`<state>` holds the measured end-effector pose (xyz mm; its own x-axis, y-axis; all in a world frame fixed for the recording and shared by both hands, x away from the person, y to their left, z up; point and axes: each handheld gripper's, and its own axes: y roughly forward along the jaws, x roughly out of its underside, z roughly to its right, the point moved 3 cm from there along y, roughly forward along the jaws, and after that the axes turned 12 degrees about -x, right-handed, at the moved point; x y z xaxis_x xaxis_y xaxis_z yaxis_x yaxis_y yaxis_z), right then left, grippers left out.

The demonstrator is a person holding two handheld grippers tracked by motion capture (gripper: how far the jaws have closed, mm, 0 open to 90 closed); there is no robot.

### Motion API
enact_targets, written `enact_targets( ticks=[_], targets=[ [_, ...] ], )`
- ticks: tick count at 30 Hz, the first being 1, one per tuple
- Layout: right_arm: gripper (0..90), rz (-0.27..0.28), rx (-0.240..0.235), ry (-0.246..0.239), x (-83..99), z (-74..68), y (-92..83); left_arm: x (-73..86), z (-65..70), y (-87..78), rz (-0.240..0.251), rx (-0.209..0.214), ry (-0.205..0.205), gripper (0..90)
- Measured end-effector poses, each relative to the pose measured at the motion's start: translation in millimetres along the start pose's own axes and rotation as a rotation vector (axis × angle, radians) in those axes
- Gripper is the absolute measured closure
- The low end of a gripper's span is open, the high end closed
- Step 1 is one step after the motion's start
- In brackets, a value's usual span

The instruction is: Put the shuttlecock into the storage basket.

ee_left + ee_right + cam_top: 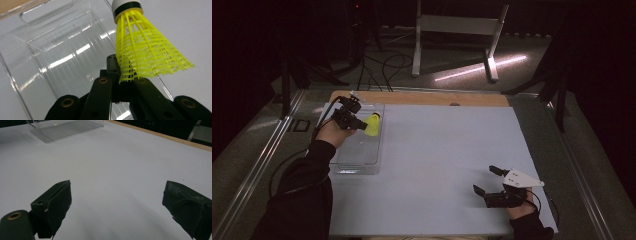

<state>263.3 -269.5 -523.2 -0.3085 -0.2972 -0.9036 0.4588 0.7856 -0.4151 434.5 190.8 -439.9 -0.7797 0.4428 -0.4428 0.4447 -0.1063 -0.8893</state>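
A yellow plastic shuttlecock [372, 124] [143, 50] with a white and black cork tip is pinched by its skirt edge in my left gripper [360, 125] [122, 77], which is shut on it. It hangs over the right rim of a clear plastic bin [357, 145] [62, 50] at the table's left. My right gripper [486, 180] [117, 202] rests low at the front right of the white table top, jaws wide open with nothing between them.
The white sheet [437, 160] covers a wooden table [422, 97] whose far edge shows as a tan strip. The clear bin [65, 128] lies far off in the right gripper view. A white stand and cables lie on the floor beyond.
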Motion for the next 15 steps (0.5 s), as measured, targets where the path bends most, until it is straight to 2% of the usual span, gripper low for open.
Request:
enact_targets(
  ticks=[6, 13, 15],
  targets=[
    [8.7, -0.002, -0.003, 0.003, 0.2, -0.2, 0.1, 4.0, -1.8, 11.3, -0.004, -0.002, -0.030, 90.0],
    [8.8, -0.005, -0.004, 0.005, 0.5, -0.2, 0.5, 6.7, -3.0, 23.0, -0.023, -0.001, -0.043, 90.0],
    [8.8, -0.004, -0.004, 0.005, 0.5, 0.0, 0.5, 7.7, -3.1, 26.2, -0.035, -0.011, -0.036, 90.0]
  ],
)
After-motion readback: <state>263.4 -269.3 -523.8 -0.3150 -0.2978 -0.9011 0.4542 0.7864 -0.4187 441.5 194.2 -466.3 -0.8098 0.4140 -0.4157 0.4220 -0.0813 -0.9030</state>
